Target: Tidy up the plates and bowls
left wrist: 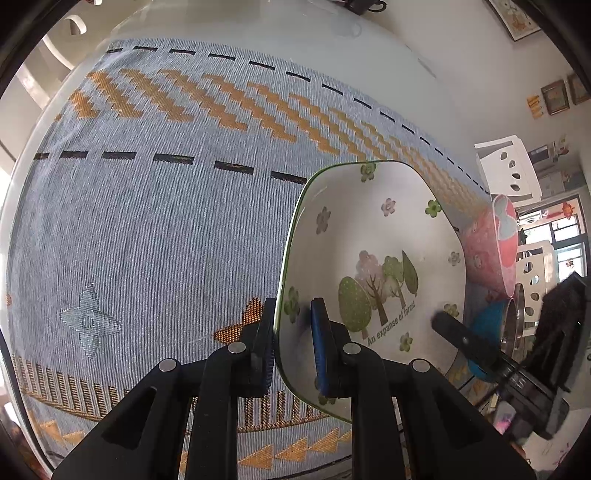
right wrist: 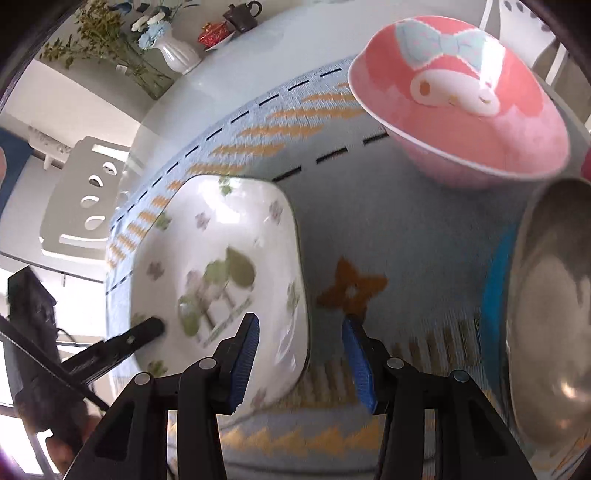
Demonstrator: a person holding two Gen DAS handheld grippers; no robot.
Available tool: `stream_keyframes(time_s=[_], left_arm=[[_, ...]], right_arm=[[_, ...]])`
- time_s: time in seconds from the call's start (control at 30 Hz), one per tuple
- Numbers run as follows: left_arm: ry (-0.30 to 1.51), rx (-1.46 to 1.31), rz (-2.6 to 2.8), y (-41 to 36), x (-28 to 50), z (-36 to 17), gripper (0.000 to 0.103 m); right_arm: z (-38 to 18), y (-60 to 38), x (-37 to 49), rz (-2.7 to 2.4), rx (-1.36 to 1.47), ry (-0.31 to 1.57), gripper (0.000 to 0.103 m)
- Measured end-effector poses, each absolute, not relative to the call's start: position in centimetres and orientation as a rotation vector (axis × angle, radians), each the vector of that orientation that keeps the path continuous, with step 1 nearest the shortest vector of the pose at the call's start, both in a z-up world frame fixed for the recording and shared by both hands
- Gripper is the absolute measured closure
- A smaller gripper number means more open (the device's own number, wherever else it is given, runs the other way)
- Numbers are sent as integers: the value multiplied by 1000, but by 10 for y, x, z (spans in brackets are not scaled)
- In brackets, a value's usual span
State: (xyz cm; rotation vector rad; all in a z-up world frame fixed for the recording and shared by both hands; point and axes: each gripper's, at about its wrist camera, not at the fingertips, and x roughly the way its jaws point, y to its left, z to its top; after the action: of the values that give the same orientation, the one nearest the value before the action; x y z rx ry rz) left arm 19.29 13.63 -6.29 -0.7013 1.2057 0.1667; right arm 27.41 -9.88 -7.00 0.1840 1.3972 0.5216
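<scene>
A white square plate [left wrist: 384,258] with trees, flowers and a green rim is clamped at its near left edge by my left gripper [left wrist: 291,347], one finger under the rim and one inside. It also shows in the right wrist view [right wrist: 221,266]. My right gripper [right wrist: 299,354] is open, its jaws astride the plate's right edge, touching nothing. A pink bowl [right wrist: 469,99] with a cartoon face stands on the mat at the far right; it shows in the left wrist view [left wrist: 491,247]. A steel bowl [right wrist: 554,314] on a blue plate [right wrist: 496,280] sits at right.
A grey-blue woven mat [left wrist: 155,229] with orange patterns covers a white round table [right wrist: 258,59]. A white vase of flowers [right wrist: 173,48], a teapot [right wrist: 243,14] and a red box stand at the table's far edge. White chairs [right wrist: 85,199] stand beyond.
</scene>
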Motion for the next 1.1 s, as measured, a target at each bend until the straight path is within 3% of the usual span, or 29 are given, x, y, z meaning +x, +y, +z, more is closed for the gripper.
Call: stream_keyframes(time_s=[0.1,0.63,1.1], left_arm=[[1198,-666,162,133,193,-62,88],[1101,-637,186,135,150,-22,88],[944,-573,273,106,34,49,88]], right_arm=[[-71,-95,281,593,135,1337,81],[-42,-93,249,793,-6,1268,81],[31,-108,162,898,-45,1168,81]])
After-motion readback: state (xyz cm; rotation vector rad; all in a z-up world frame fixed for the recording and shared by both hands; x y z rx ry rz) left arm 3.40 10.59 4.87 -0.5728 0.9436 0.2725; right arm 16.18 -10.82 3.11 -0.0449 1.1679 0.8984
